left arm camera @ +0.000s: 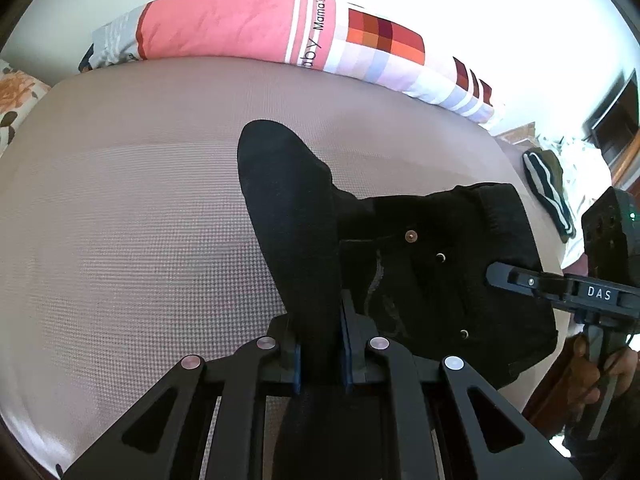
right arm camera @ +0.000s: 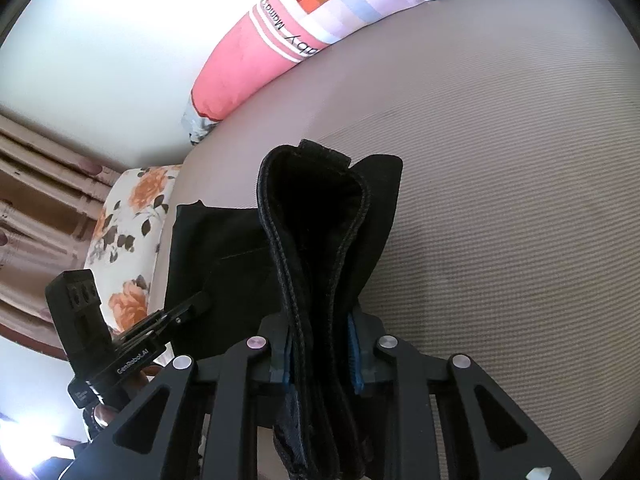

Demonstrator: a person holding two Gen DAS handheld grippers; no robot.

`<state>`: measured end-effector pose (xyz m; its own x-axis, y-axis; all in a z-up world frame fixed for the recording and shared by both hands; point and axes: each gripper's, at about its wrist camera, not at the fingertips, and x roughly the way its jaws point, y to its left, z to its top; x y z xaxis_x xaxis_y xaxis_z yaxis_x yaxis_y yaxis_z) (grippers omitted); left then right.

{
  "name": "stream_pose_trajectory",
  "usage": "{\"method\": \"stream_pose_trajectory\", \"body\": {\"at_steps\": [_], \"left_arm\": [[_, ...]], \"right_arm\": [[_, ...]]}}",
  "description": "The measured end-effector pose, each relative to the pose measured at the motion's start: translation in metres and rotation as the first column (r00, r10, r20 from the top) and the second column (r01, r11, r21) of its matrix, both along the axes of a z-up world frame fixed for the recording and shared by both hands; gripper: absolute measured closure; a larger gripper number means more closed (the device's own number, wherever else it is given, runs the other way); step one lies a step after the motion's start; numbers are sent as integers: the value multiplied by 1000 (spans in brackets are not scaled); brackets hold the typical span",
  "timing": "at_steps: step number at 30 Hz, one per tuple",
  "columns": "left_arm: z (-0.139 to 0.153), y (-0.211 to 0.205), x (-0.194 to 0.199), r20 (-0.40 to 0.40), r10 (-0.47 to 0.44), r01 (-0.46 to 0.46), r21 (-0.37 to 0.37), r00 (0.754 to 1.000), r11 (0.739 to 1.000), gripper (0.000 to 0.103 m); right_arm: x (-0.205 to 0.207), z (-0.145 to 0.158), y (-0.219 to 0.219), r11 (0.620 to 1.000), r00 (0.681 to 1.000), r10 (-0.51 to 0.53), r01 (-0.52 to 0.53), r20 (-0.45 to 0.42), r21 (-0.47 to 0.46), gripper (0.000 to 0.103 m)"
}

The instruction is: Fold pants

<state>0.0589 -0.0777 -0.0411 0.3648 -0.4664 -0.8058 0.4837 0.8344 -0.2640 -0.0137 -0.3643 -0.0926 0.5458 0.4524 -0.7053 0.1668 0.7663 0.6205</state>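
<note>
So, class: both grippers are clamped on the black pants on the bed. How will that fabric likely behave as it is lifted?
The black pants will probably flop: cloth sags between the left gripper and right gripper. The thick stitched waistband looks stiffer and may hold its loop. The bed cover seems textured, so dragging may catch.

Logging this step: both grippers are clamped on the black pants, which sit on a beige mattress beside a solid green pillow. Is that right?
Not quite. The pillow is pink with checked patches, not green, as the left wrist view shows. The rest holds: left gripper and right gripper both clamp the black pants over the beige mattress.
</note>
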Motion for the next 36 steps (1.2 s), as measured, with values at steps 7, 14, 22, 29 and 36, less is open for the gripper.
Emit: {"method": "stream_pose_trajectory", "body": {"at_steps": [7,14,22,29,36], "left_arm": [[6,12,7,4,23,-23,-15,1000,1000,89],[7,17,30,24,42,-42,-5,999,999,89],[12,25,75,59,80,-79,-16,995,997,89],[15,28,122,80,103,-103,-9,991,995,89],[17,26,168,97,121,-121,-6,988,993,89]], "right_arm": [[10,5,10,1000,1000,21,-22,9,22,83],[40,8,17,999,999,37,-38,20,36,83],[91,12,23,997,998,48,-50,37,56,83],[140,15,28,997,997,60,-63,49,55,83],[184,17,28,997,996,62,-65,61,50,83]]}}
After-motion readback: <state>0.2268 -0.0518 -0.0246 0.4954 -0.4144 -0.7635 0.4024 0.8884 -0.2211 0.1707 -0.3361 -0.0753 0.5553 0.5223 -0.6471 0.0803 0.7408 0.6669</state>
